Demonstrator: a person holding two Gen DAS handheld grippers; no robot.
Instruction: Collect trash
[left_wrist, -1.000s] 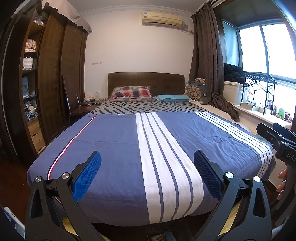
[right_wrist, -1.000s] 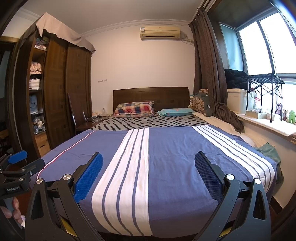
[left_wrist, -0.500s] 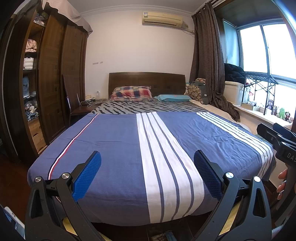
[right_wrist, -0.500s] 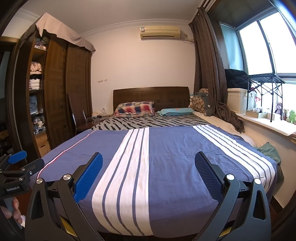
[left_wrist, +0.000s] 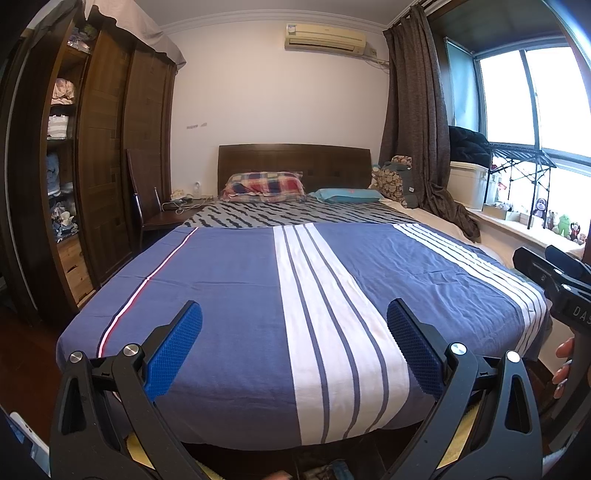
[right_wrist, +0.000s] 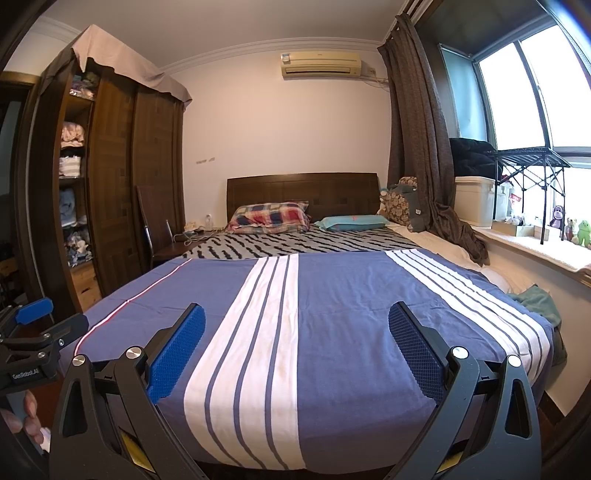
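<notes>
— What colours do I have ahead of my left gripper (left_wrist: 294, 332)?

— Its pads (left_wrist: 173, 347) are bright blue on black arms. Just beyond them I see a navy bedspread (left_wrist: 229, 295) with white bands crossed by thin navy lines, plus one thin red-and-white stripe off to the left.

— And farther out?

— A grey sheet (left_wrist: 295, 218) with black zigzag marks, a red, blue and cream plaid pillow (left_wrist: 264, 186), a teal pillow (left_wrist: 347, 194), a dark brown headboard (left_wrist: 293, 158). Right of my tool: a grey-brown curtain (left_wrist: 413, 110).
</notes>
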